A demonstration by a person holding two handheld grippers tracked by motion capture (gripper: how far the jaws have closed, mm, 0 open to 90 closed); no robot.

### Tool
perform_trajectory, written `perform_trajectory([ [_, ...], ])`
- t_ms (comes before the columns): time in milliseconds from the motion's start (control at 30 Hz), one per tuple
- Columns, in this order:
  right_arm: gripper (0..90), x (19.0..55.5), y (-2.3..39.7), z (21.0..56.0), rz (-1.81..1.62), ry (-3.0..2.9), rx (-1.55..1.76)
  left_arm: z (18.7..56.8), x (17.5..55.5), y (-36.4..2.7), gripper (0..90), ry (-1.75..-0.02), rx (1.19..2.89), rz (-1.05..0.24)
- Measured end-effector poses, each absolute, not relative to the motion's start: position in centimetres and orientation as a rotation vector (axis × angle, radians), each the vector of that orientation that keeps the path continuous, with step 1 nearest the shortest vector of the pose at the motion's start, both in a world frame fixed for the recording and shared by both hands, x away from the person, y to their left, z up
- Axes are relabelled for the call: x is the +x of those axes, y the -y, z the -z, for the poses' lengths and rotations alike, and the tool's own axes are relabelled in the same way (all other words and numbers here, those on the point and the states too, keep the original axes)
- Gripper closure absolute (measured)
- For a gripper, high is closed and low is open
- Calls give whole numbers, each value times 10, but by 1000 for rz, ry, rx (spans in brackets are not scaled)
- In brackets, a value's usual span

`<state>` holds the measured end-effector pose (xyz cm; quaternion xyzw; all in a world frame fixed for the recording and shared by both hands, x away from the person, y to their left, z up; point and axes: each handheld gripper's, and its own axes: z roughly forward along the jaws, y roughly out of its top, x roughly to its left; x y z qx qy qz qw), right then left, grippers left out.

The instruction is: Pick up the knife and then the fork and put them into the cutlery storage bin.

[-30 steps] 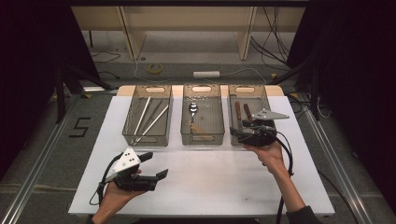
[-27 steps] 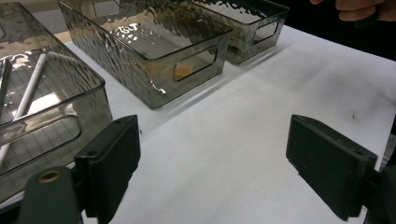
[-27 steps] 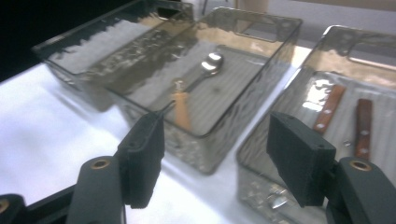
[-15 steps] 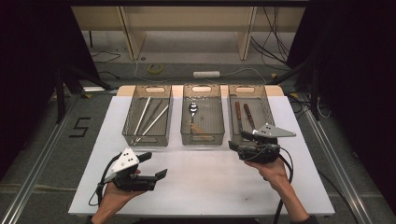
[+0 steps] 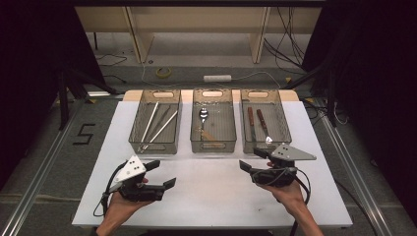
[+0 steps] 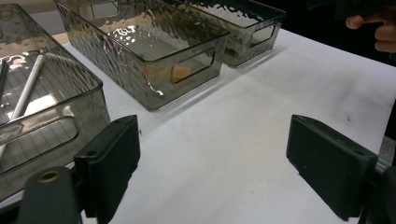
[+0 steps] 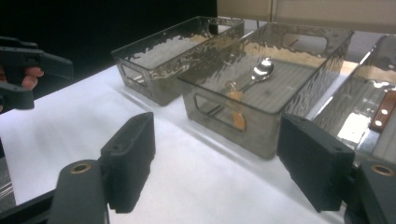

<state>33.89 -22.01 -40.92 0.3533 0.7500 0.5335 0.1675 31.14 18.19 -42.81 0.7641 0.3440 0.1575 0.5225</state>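
Nearest to us, the left claw [image 5: 160, 174] hangs just above the white tabletop [image 5: 211, 196] at its near left, jaws set wide apart with nothing between them. In the left gripper view its own two black pads frame bare tabletop. At the near right, the right claw [image 5: 253, 160] sits just in front of the right-hand bin [image 5: 262, 146] — its jaws have just been opening, and they stand wide apart with nothing held. In the right gripper view they frame the tabletop beside the middle bin [image 7: 261, 140], and the left claw [image 7: 28, 70] shows far off at the left edge.

Beyond both claws, three smoky clear bins stand side by side across the far half of the tabletop. The left bin [image 5: 147, 146] holds long pale sticks [image 5: 158, 125] lying slantwise. The middle bin [image 5: 213, 146] holds a metal spoon [image 5: 203, 115], bowl toward the far end — in the right gripper view the spoon [image 7: 259, 70] lies along the bin floor. The right-hand bin holds two brown-handled pieces of cutlery [image 5: 255, 123] lying lengthwise, near each other.
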Motion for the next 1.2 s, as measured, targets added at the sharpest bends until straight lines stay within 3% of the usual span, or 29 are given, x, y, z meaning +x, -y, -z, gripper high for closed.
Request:
perform_trajectory([
  [300, 226, 323, 228, 422, -1503, -2131, 1023, 428, 312, -182, 170, -823, 1823, -366],
  [1200, 209, 308, 239, 434, -1466, -2131, 1071, 428, 312, -185, 170, -830, 1793, -350],
])
